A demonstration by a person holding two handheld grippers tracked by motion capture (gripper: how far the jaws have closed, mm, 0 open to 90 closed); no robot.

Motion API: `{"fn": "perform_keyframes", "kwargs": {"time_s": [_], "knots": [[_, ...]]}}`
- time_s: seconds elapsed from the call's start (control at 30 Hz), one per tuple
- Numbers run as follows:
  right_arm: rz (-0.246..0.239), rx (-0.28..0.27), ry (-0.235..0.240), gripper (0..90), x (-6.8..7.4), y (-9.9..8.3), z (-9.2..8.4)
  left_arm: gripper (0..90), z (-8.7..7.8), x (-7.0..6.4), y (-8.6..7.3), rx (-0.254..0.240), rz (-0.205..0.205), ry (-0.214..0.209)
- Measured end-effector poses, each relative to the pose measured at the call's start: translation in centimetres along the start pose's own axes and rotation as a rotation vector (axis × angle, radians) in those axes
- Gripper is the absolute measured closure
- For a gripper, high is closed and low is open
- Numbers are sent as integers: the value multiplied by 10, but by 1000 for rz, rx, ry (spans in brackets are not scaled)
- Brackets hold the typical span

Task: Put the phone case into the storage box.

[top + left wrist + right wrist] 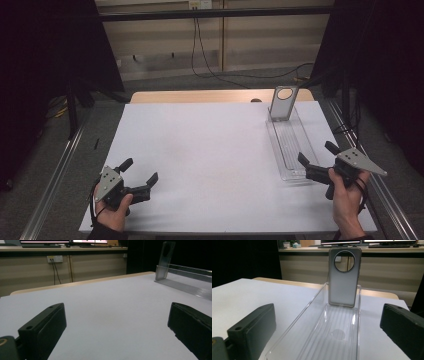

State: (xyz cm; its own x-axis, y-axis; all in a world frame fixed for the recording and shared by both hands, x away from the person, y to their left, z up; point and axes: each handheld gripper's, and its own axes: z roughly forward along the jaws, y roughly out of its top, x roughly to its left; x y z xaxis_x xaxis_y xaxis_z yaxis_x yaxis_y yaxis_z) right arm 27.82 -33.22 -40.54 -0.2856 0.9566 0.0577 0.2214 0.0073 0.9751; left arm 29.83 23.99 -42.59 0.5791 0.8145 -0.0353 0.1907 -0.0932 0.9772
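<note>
So the thing that matters here is the phone case [284, 102], standing upright at the far end of a long clear tray [300, 172] on the right side of the white table [200, 150]. The tray's long axis runs away from the person, and the case leans at the back end of it, camera hole at the top.

The right gripper [316, 159] sits right at the tray's near end, jaws spread wide with nothing between them. In the right gripper view it's lined up nicely: the case [342, 282] is dead ahead, straight down the length of the tray [322, 340]. I'd guess the next move is just a push forward along the tray to reach it.

The left gripper [141, 170] is over at the near left of the table, also spread open and empty, well apart from the tray. From its own view the case [165, 261] is far off to the right. So the right hand is clearly the closer one.
</note>
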Motion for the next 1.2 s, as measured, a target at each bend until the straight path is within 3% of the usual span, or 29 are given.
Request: {"fn": "perform_keyframes", "kwargs": {"time_s": [0.47,0.97,1.07,1.2], "knots": [[23,7,-19,0,2,-20,-17,20,-5,-1,-2,15,1,28],[15,5,-43,0,4,-33,-32,20,-6,0,-3,21,-2,22],[14,12,-43,0,4,-37,-33,20,-6,0,-4,14,-22,22],[21,22,-55,0,5,-41,-36,20,-7,1,-4,20,-8,24]]}}
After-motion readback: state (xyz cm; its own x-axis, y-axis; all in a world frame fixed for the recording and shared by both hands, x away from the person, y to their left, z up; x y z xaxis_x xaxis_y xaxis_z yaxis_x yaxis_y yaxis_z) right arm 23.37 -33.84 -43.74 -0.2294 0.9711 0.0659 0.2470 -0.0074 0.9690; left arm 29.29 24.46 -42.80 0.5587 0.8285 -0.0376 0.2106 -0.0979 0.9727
